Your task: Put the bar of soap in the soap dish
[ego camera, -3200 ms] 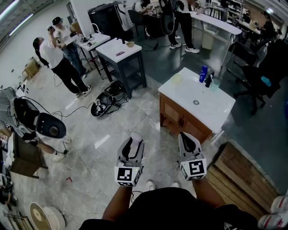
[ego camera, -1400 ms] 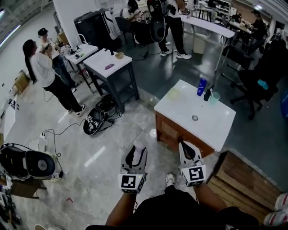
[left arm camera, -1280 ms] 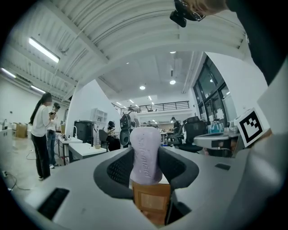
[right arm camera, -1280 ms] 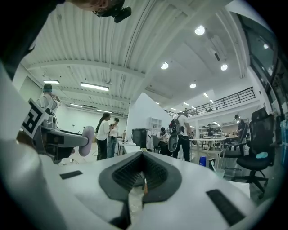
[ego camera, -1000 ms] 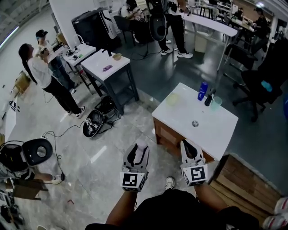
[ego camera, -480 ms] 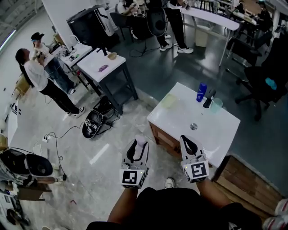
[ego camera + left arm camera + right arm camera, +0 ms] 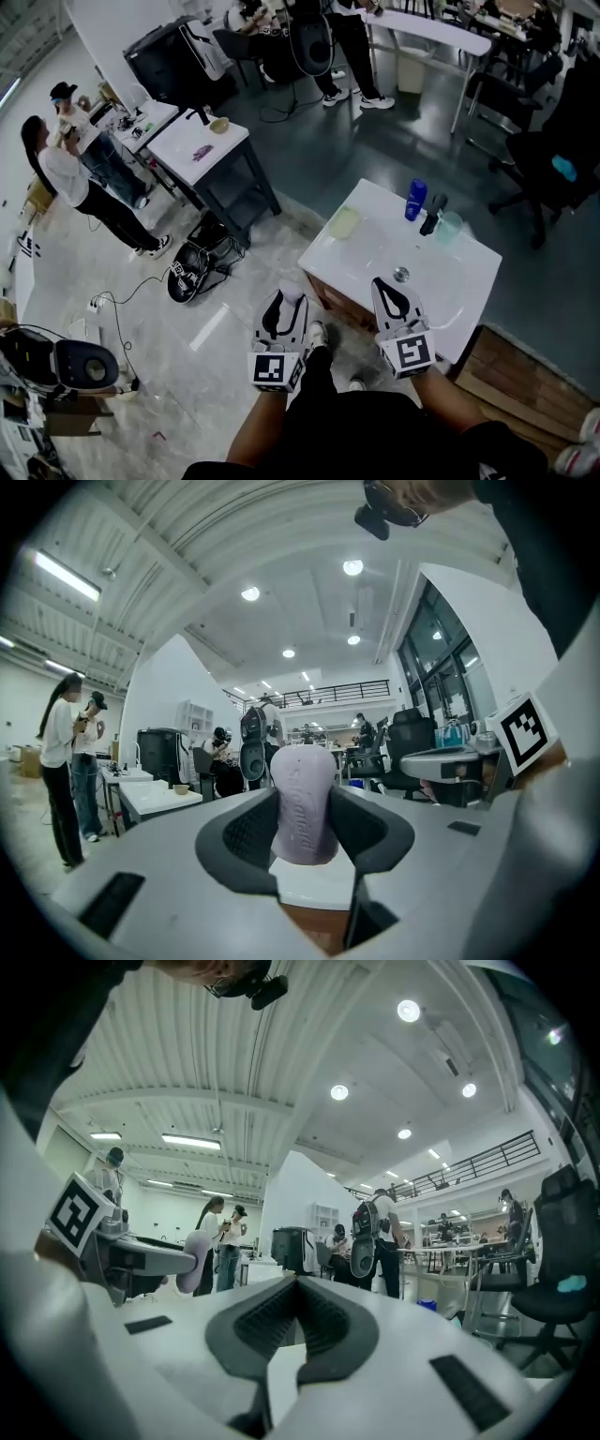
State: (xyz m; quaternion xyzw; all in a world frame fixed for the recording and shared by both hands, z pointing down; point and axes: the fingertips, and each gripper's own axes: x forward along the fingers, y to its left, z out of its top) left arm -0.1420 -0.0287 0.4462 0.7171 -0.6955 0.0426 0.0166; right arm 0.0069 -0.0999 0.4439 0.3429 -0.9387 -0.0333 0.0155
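A pale lilac bar of soap [image 7: 303,803] stands upright between the pads of my left gripper [image 7: 303,832], which is shut on it. In the head view the left gripper [image 7: 285,305] hangs over the floor, just short of the white sink counter [image 7: 459,281]. The soap [image 7: 290,294] pokes out past its tips. A pale yellow soap dish [image 7: 343,222] lies at the counter's far left corner. My right gripper [image 7: 393,300] is over the counter's near edge. In its own view the right gripper [image 7: 297,1321] has its jaws together and holds nothing.
A blue bottle [image 7: 414,199], a black tap [image 7: 430,214] and a pale green cup [image 7: 448,228] stand along the counter's back. A grey-framed table [image 7: 202,150] and a bag [image 7: 197,262] are to the left. People stand further off. Wooden boards [image 7: 511,375] lie at the right.
The view has moved toward the sink counter, which now lies just ahead of both grippers. The left gripper keeps its hold on the soap and the right stays shut.
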